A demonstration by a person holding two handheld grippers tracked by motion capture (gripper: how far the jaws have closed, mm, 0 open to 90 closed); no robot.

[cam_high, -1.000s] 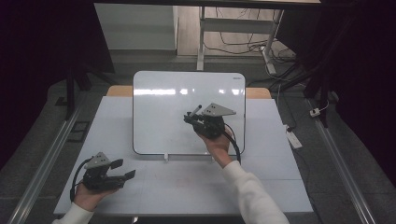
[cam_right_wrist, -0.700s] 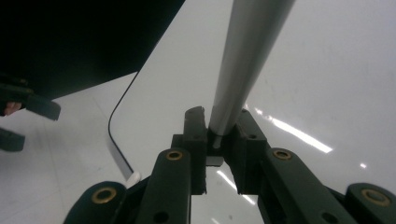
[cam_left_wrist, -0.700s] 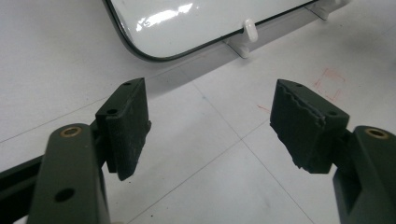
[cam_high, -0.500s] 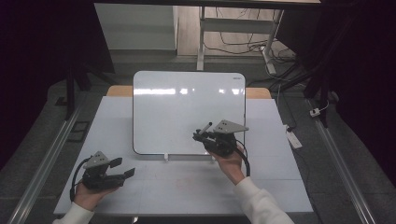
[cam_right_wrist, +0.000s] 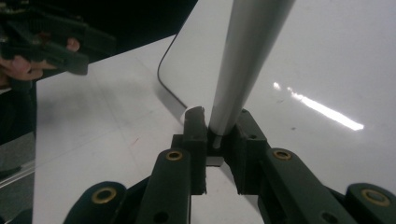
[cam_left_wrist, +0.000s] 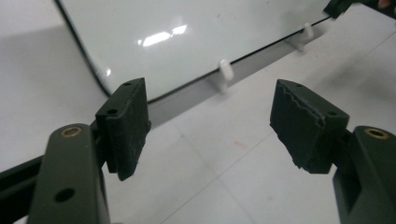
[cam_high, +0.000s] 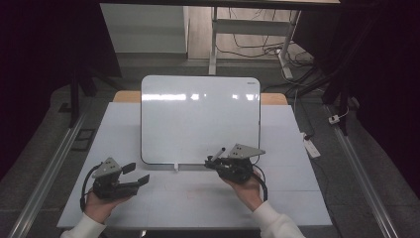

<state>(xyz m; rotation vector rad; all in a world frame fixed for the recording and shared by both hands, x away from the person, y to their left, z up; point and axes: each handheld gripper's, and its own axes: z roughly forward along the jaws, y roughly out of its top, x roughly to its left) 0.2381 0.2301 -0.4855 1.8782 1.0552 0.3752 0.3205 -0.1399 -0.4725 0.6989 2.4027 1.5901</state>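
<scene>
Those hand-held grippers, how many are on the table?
2. The left hand-held gripper sits open near the table's front-left; the right hand-held gripper clamps a marker at the whiteboard's bottom edge.

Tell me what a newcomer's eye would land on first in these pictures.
First the big whiteboard, lying glossy and blank in the middle of the white table, its near edge resting in a tray with small white pegs. Next the right tool at the board's near right corner, shut on a grey marker that points up over the board. The left tool sits apart at the table's near left, jaws open with nothing between them.
</scene>
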